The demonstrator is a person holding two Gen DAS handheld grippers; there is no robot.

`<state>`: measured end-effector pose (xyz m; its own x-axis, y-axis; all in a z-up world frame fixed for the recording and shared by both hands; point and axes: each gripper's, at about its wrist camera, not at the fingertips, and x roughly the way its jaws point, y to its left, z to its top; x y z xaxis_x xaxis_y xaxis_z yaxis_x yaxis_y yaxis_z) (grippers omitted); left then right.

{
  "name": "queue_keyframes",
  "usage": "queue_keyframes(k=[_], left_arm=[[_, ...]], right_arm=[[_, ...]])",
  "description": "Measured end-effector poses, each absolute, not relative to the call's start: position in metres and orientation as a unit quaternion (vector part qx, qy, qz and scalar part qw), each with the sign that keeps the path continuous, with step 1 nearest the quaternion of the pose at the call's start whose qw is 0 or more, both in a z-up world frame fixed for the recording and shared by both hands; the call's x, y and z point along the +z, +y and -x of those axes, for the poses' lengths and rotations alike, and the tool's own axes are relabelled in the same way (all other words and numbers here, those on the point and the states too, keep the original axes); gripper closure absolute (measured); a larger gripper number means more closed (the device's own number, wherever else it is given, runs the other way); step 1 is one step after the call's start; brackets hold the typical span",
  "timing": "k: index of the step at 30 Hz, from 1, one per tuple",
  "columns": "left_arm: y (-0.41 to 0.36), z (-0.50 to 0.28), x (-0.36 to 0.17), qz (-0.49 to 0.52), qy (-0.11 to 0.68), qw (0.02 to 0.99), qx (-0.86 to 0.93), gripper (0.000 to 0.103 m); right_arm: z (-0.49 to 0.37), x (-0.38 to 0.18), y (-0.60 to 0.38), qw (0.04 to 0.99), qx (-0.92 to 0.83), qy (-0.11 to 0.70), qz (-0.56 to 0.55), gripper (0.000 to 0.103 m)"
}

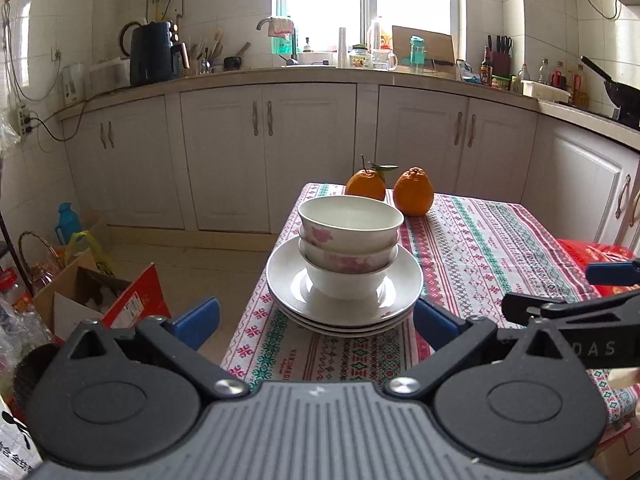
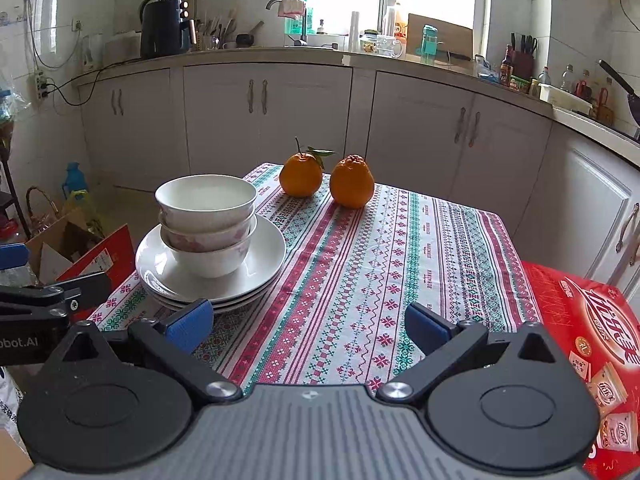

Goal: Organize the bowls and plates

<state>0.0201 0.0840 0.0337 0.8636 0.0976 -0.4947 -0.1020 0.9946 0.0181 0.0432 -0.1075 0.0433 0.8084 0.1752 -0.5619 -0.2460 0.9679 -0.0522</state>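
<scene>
With both sets of jaws spread wide and empty, left gripper (image 1: 316, 322) faced bowls (image 1: 349, 246) nested on plates (image 1: 344, 286) at 12 o'clock; right gripper (image 2: 309, 322) saw them at 10. Risk judged: toppling near surface (image 1: 480, 248) edge if nudged.

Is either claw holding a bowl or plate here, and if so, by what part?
Nothing is held. The left claw and the right claw are both open and empty; the stacked bowls sit untouched on the plates.
</scene>
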Motion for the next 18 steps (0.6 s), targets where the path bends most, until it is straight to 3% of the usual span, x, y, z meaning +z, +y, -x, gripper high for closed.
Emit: queue_keyframes(k=[18], left_arm=[[0.0754, -0.0136, 0.0352, -0.001, 0.254, 0.965, 0.063, 0.001]], right_arm=[[-0.0354, 0.047, -0.1072, 0.956, 0.088, 0.272, 0.068, 0.0]])
